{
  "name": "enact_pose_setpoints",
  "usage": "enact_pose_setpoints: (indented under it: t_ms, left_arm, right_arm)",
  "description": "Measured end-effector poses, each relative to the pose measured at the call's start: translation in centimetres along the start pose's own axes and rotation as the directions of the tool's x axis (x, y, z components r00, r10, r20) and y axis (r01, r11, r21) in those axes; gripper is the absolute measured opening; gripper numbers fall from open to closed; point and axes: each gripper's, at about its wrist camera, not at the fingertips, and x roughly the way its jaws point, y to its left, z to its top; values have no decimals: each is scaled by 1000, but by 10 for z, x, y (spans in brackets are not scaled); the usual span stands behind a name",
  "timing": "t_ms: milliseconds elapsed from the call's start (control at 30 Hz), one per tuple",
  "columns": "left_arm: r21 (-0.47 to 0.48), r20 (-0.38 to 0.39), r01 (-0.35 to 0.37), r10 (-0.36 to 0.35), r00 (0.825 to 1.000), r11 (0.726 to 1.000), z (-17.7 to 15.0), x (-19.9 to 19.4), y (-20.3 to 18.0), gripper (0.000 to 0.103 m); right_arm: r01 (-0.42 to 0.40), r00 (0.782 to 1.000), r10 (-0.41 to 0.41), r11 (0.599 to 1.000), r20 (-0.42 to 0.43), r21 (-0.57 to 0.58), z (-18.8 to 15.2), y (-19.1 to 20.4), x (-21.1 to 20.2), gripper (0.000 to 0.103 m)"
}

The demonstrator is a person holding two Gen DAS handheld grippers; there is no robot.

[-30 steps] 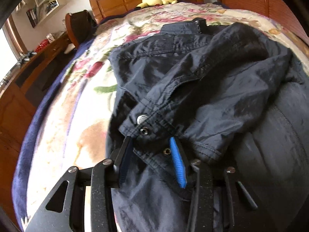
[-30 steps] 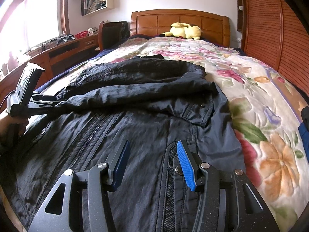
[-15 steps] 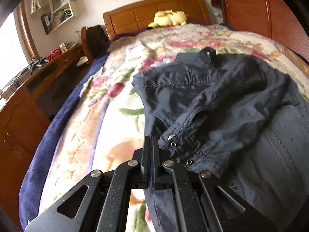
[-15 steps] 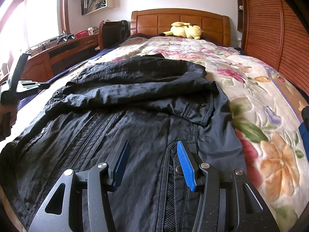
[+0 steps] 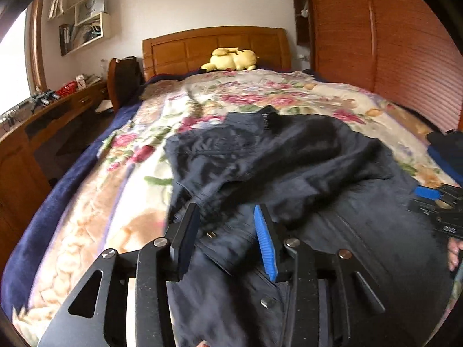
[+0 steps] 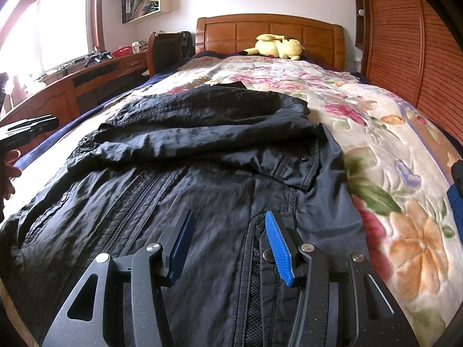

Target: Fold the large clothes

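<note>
Left tongs (image 5: 227, 237) opening, nothing between them; right tongs (image 6: 228, 245) part open, empty, over the jacket (image 6: 202, 179). Jacket flat on bed (image 6: 390, 133), sleeves folded across. Thin, limp, probably slippery; grab hem corners.

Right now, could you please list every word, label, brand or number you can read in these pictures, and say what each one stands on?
None can be read.
Small white marking on the right gripper, seen at the left wrist view's edge: too blurred to read.
Binders and bags on the wall shelves: too small to show any lettering.
Black jacket: no label or brand shows.
</note>
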Motion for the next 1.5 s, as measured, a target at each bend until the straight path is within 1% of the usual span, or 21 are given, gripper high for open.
enact_pose_setpoints:
  t_ms: [100,267,400,533,667,733,933,1033,1100,1133,1267,1500]
  left_arm:
    - [-1,-5,14,-14,1000,1000,-12,-11,-7,45]
    - [21,-18,-6,7,1000,1000,-40,-34,-21,51]
    - [11,-45,11,-11,999,1000,-59,-46,-27,54]
    - [16,-63,-10,11,998,1000,-76,-56,-31,55]
    - [11,-105,-6,7,994,1000,-94,-64,-28,57]
    - [3,-113,-13,13,994,1000,-103,-69,-27,57]
    - [-37,-148,-40,35,988,998,-129,-81,-14,59]
    - [-35,-165,-56,50,985,998,-136,-85,-10,60]
    - [-16,-196,-78,73,978,997,-140,-84,-8,61]
    - [-15,-210,-79,74,975,997,-142,-84,-7,61]
    - [-20,-249,-65,58,967,998,-152,-83,-2,63]
    - [-48,-262,-56,42,964,997,-159,-82,3,68]
  right_arm:
    - [3,1000,-3,1000,9,-6,0,0,-4,53]
    - [2,1000,-2,1000,23,-18,-2,3,-12,53]
    - [7,1000,-6,1000,23,-29,-5,6,-17,54]
    - [15,999,-14,999,29,-49,-9,8,-25,54]
    - [18,999,-16,998,39,-64,-14,8,-37,55]
    - [18,999,-16,997,38,-68,-17,7,-42,55]
    - [45,998,-43,996,38,-78,-42,3,-69,56]
    - [58,998,-56,996,38,-70,-52,-2,-83,56]
    - [55,998,-53,997,37,-56,-57,-5,-89,56]
    - [55,998,-54,997,31,-54,-59,-5,-90,56]
    - [72,997,-71,996,25,-51,-68,-7,-98,56]
    - [80,997,-79,997,11,-24,-87,-15,-114,57]
